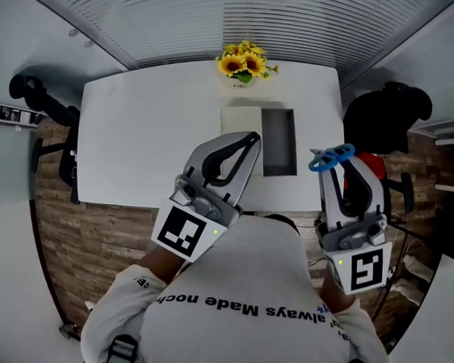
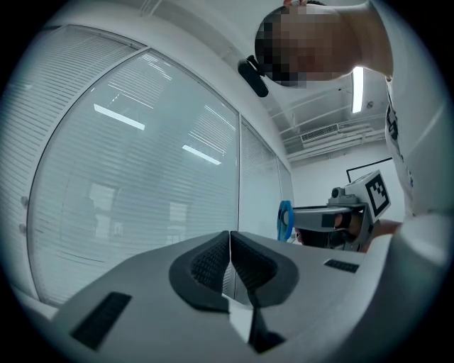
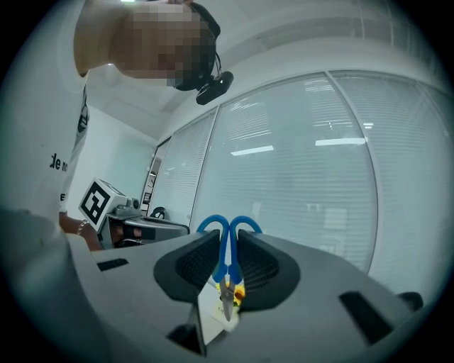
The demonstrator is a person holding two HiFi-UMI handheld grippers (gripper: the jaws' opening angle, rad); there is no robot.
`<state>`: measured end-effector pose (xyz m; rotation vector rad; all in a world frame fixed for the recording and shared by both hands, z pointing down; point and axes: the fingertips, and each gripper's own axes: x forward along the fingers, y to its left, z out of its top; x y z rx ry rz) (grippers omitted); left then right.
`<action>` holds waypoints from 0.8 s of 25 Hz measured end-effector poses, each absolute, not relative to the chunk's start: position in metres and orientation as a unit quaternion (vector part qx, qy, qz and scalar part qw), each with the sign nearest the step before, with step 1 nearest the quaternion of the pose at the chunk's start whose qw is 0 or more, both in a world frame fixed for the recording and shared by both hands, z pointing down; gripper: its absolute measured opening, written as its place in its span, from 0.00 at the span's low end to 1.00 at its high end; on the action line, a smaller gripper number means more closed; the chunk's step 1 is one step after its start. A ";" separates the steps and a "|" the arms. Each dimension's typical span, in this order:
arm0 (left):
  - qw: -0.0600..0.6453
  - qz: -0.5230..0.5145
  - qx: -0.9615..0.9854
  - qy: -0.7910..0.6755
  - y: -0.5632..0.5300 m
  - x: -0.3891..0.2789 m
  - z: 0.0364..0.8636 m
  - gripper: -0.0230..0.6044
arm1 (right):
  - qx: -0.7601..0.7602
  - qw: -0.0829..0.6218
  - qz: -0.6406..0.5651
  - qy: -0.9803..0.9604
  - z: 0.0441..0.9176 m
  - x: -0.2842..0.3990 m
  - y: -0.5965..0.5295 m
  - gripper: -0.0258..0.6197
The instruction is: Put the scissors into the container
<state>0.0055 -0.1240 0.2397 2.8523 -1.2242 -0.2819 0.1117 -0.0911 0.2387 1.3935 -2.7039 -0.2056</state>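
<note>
Standing beside the person, I note the right gripper (image 1: 337,173) held level with its jaws clamped on the scissors (image 1: 331,157), which are up in the air and not in the container (image 1: 279,145). From the head view only the two blue handle loops show beyond the jaw tips; the blades are hidden behind the gripper body. The right gripper view supplies the rest: the pads press on the blue shanks just below the loops, and the metal blades (image 3: 225,296) point back toward the camera, in the gap between the jaws. A small yellow patch behind the blades is too small to identify. The left gripper (image 1: 249,142) has its jaws closed against each other with nothing between them, as the left gripper view shows plainly. Its tip overlaps a pale flat panel (image 1: 240,118) lying against the container's left side; whether that panel is a lid cannot be told. The container is an open grey rectangular box on the white table (image 1: 138,134), with sunflowers (image 1: 245,64) beyond it at the far edge. The scissors sit to the container's right, apart from it, near the table's right-hand corner. The person's white shirt (image 1: 236,291) cuts off the middle of the table's near edge, and both hands are largely hidden behind the marker cubes.
</note>
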 end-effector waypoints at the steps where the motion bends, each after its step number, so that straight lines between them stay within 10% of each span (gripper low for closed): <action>1: 0.013 -0.090 0.915 -0.392 -0.127 0.005 0.241 0.07 | 0.458 0.045 -0.067 -0.885 0.239 0.111 -0.094 0.18; 20: 0.026 -0.088 0.915 -0.394 -0.141 0.003 0.254 0.07 | 0.459 0.054 -0.056 -0.885 0.250 0.107 -0.109 0.18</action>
